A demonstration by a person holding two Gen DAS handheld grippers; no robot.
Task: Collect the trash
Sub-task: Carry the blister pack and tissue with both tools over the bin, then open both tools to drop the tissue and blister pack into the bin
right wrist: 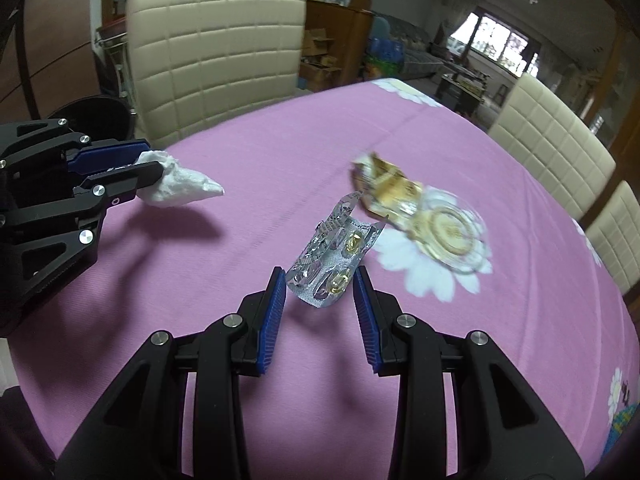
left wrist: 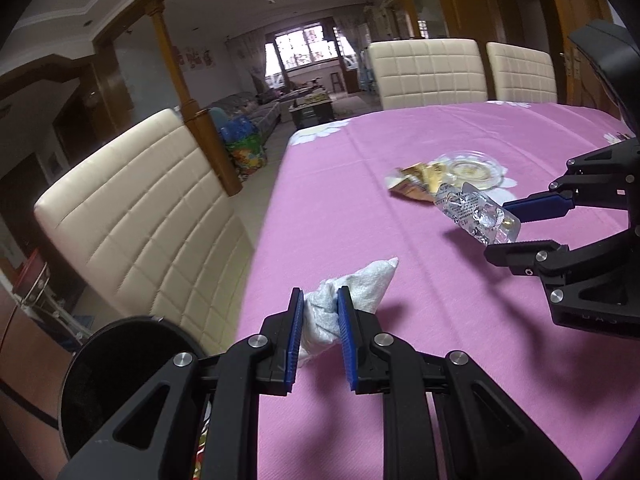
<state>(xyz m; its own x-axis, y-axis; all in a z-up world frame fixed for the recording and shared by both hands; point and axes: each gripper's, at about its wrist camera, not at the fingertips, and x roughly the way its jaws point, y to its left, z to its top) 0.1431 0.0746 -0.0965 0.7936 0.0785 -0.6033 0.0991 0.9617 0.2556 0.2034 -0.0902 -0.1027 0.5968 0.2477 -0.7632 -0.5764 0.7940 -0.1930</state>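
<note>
My left gripper (left wrist: 320,300) is shut on a crumpled white tissue (left wrist: 352,292) and holds it just above the pink tablecloth (left wrist: 400,360). The tissue also shows in the right wrist view (right wrist: 180,184), in the left gripper (right wrist: 150,166). My right gripper (right wrist: 320,280) is shut on a silver pill blister pack (right wrist: 332,256), pinched at its edges and lifted off the table; the pack also shows in the left wrist view (left wrist: 476,212), in the right gripper (left wrist: 506,224). A gold crumpled wrapper (right wrist: 388,192) lies on the cloth beside a glass ashtray (right wrist: 448,232).
A black round bin (left wrist: 120,380) stands at the table's left edge, below my left gripper. Cream padded chairs (left wrist: 140,216) stand around the table, one at the left and two at the far side (left wrist: 428,72). A wooden pillar (left wrist: 188,92) stands behind.
</note>
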